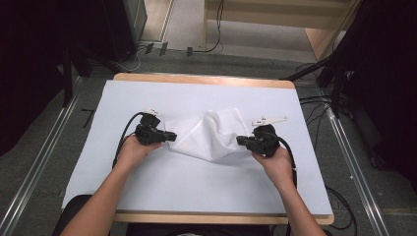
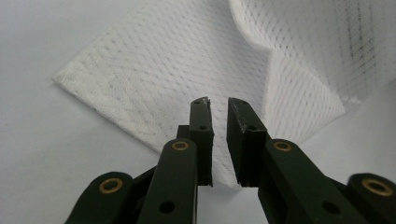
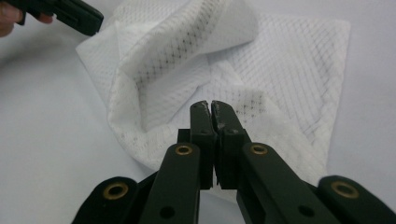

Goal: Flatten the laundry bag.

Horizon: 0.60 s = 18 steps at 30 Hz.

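Hands level at table, each claw (image 1: 173, 136) (image 1: 239, 140) facing bunched cloth (image 1: 209, 133).

One white mesh cloth (image 1: 209, 135) lay at the centre of the high view, bunched into a single ridge. One counter (image 1: 206, 187) carried it, under one pale sheet (image 1: 196, 98). Two tongs were counted: the left tongs (image 1: 173, 136) at the cloth's left edge and the right tongs (image 1: 239, 140) at its right, one in each of two hands. Two small white tags sat on the sheet: one (image 1: 151, 112) at centre left, one (image 1: 269, 120) at centre right.
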{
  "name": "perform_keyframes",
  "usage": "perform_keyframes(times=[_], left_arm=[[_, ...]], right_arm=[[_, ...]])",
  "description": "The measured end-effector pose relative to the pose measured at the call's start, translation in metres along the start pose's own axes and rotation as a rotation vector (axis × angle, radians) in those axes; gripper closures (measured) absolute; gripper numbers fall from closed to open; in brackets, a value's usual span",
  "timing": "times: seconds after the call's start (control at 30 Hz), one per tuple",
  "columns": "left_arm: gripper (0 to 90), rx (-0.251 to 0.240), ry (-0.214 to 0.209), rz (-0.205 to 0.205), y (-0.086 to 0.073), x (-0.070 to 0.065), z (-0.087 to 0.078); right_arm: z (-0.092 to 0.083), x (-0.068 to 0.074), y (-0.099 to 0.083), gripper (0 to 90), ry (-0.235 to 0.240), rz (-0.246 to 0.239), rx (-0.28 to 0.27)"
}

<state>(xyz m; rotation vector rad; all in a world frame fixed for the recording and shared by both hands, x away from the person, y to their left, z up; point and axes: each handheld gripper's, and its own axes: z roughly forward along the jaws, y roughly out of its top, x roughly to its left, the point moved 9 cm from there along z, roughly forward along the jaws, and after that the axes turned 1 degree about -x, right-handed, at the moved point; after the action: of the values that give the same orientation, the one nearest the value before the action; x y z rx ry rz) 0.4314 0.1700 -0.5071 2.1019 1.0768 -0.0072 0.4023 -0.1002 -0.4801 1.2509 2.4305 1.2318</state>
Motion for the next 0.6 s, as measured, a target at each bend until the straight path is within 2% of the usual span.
perform_keyframes(times=[0.13,0.3,0.47,0.6], left_arm=[[77.5,-0.014,-0.006,-0.006,0.003,-0.001,-0.004],[74.7,-0.033,-0.007,-0.003,0.006,-0.001,-0.007],[70.5,-0.051,-0.021,0.006,0.010,-0.004,-0.010],[68.2,-0.056,-0.026,0.022,0.013,-0.008,-0.010]], right_arm=[[-0.001,-0.003,-0.012,89.5,-0.003,-0.001,0.018],[-0.003,-0.008,-0.025,89.4,-0.001,0.025,0.037],[-0.001,-0.007,-0.036,88.8,0.009,0.024,0.070],[-0.002,-0.005,-0.029,85.5,0.011,0.029,0.044]])
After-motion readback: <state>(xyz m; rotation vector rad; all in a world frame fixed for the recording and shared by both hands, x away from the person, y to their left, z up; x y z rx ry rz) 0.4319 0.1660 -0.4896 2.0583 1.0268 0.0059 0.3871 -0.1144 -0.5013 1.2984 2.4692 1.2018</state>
